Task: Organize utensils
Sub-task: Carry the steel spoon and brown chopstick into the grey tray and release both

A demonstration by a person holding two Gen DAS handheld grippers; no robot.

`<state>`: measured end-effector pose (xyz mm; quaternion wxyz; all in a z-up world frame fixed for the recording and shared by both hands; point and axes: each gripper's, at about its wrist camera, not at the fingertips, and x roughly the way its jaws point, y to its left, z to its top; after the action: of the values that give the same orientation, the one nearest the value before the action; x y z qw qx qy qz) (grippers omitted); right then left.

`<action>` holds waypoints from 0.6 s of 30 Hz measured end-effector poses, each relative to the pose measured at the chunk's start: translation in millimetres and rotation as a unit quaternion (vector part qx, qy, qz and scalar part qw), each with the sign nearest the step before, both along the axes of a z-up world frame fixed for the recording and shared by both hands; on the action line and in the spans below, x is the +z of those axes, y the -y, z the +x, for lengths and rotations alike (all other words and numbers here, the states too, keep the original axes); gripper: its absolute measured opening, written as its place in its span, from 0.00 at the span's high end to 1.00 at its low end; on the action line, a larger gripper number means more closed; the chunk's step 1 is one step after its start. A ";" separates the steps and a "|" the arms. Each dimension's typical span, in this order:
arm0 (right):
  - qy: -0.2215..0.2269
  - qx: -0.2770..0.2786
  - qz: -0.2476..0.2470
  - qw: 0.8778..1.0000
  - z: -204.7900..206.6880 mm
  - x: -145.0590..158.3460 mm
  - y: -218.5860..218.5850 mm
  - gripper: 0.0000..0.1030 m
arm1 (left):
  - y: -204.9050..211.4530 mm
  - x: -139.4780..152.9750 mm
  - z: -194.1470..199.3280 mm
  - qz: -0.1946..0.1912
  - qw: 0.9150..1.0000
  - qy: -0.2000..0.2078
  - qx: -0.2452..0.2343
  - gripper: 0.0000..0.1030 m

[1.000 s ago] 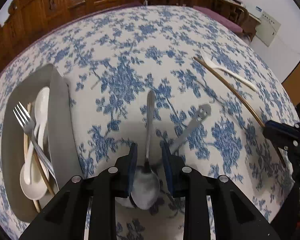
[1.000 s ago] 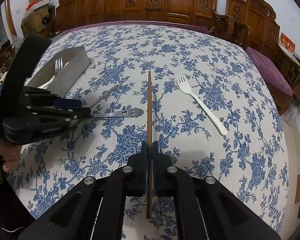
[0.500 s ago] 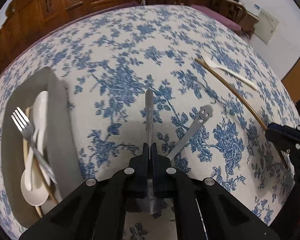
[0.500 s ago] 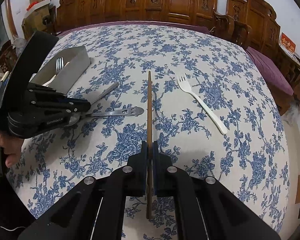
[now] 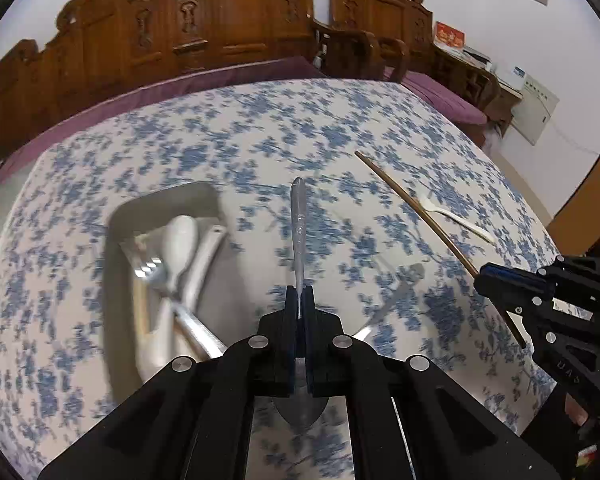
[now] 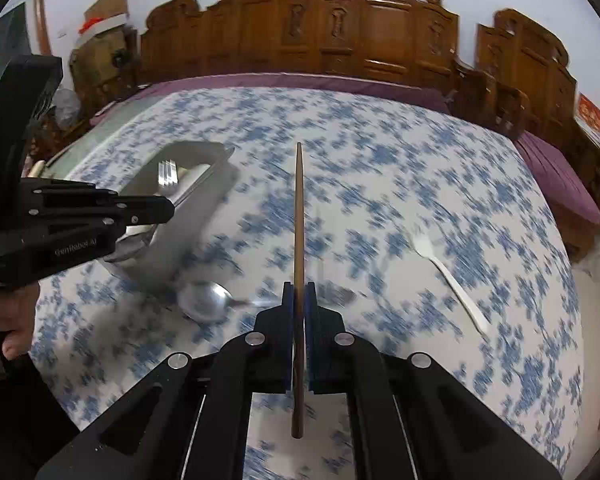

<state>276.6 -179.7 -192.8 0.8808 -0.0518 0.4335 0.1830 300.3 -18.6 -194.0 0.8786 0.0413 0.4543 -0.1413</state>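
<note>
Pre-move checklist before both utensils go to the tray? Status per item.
1. Left gripper shut on the metal spoon: ok.
2. Right gripper shut on the chopstick: ok.
3. Both utensils lifted clear of the tablecloth: cannot tell, frames blurred.
4. Tray in view and unobstructed: ok.
5. Free room in the tray: not ok, a fork and white spoon lie crossed in it.
6. Table cleared: not ok, white plastic fork and a second metal spoon remain.
</note>
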 end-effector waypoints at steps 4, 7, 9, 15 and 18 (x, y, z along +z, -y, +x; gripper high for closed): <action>0.005 0.022 0.007 1.000 5.2 7.6 -29.0 0.94 | -24.2 4.7 -1.9 0.004 1.000 0.008 0.018 0.98; 0.006 0.037 0.013 0.999 9.8 11.3 -49.6 0.94 | -42.1 2.5 1.1 0.001 0.999 0.009 0.033 0.98; 0.006 0.045 0.015 0.999 12.7 12.8 -62.2 0.94 | -57.0 -2.0 5.8 -0.008 0.999 0.006 0.049 0.98; 0.002 0.063 0.019 0.998 20.7 14.1 -90.1 0.94 | -79.7 -17.1 16.5 -0.019 0.997 -0.005 0.074 0.98; -0.005 0.067 0.025 0.997 26.5 12.8 -101.8 0.94 | -86.1 -23.3 22.5 -0.018 0.996 -0.010 0.082 0.98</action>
<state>303.1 -77.9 -179.9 0.8656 -0.0577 0.4284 0.2526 322.8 67.5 -217.4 0.8834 -0.0131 0.4621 -0.0776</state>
